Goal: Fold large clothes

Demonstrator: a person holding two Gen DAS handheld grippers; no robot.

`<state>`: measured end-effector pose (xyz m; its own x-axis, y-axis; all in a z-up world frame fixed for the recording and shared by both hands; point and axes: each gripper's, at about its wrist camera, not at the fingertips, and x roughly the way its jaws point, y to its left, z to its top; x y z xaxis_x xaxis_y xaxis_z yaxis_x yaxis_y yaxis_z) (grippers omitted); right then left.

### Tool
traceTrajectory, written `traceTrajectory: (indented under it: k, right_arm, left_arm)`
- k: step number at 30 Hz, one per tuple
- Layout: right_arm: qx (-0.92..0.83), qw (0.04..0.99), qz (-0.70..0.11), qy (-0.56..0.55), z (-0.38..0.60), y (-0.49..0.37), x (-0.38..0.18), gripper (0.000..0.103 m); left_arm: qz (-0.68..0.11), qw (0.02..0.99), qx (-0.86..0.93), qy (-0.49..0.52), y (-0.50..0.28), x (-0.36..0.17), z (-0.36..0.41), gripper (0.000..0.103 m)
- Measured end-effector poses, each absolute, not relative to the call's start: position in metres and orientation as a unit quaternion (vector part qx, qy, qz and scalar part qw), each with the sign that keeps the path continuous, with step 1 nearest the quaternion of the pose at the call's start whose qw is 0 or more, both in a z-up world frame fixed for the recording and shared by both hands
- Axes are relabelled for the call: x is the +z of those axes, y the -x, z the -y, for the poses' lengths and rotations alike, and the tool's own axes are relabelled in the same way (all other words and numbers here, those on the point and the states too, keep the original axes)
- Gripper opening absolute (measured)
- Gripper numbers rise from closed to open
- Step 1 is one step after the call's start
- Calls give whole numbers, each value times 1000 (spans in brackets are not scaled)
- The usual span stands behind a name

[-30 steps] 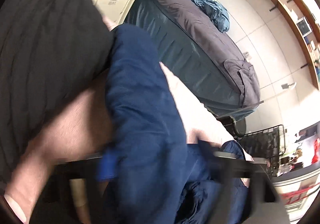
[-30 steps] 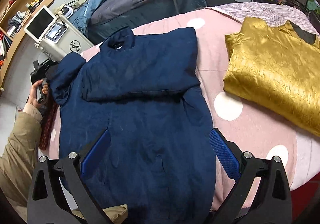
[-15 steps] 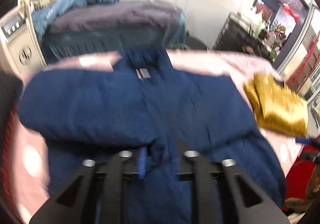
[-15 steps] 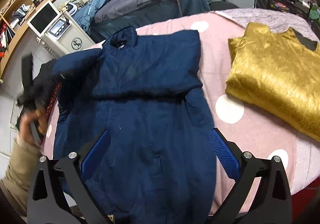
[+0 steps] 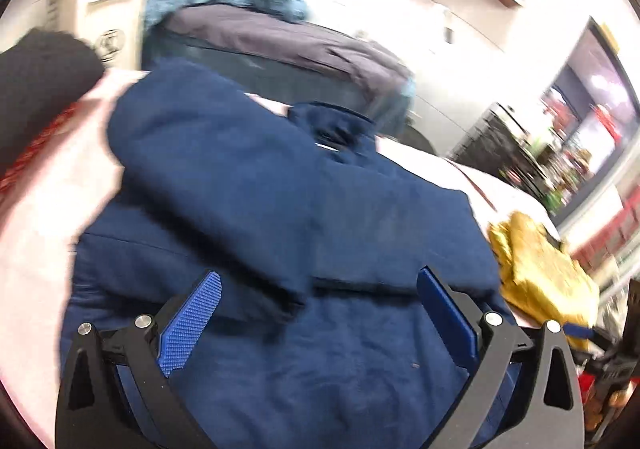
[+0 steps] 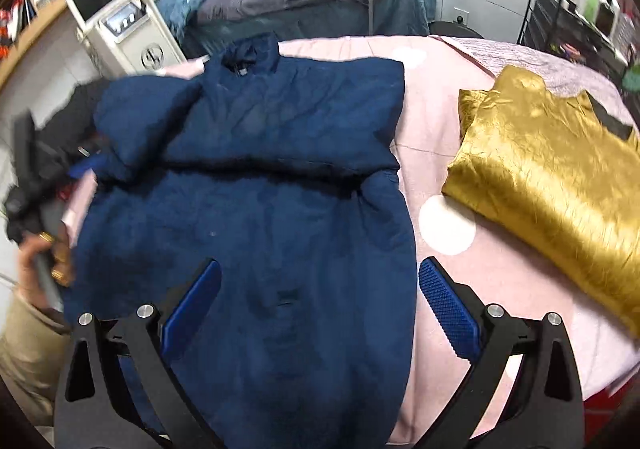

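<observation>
Jacket point(image 6: 256, 209) | long axis runs straight ahead of right tongs point(image 6: 320, 305), collar far | both tongs released, left tongs point(image 5: 318, 323) equally near

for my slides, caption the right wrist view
Open right gripper above a navy jacket beside a folded gold garment.

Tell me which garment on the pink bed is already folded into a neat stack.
The gold satin top, at the right. The navy padded jacket beside it still lies spread out, only its sleeves folded across.
</observation>
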<state>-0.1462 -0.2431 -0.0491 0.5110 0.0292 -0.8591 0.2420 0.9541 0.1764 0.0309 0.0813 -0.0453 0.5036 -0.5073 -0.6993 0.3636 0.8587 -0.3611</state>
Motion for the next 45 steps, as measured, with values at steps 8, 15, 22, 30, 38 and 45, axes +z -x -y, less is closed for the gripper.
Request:
traceTrajectory:
  k: [8,15,22,30,38,45]
  right_arm:
    - [-30,855,-497,-145,231,132,-57,98]
    - [-51,847,-512,-136,238,157,-70,98]
    - [-73,822,-528,-201,268,167,-90,98]
    - [-86,832,-517,-181,273,174,-78,98]
    - [-103,825,-524,-185,285,180,-88,98]
    - [-100,829,-522,-173,278,175,-86,98]
  left_arm:
    - [-505,807,-176,250,-123,-79,-147,96]
    - [-465,820,-199,268,-151,-54,-114,26]
    - [-420,831,-346,116,-93,-1,34,22]
    - [-502,789,-345,-79,-22,-89,168,60]
    - [-475,789,-369,-128,34,-93,178,96]
    - [-467,785,-391,-114,66,-86,138,96]
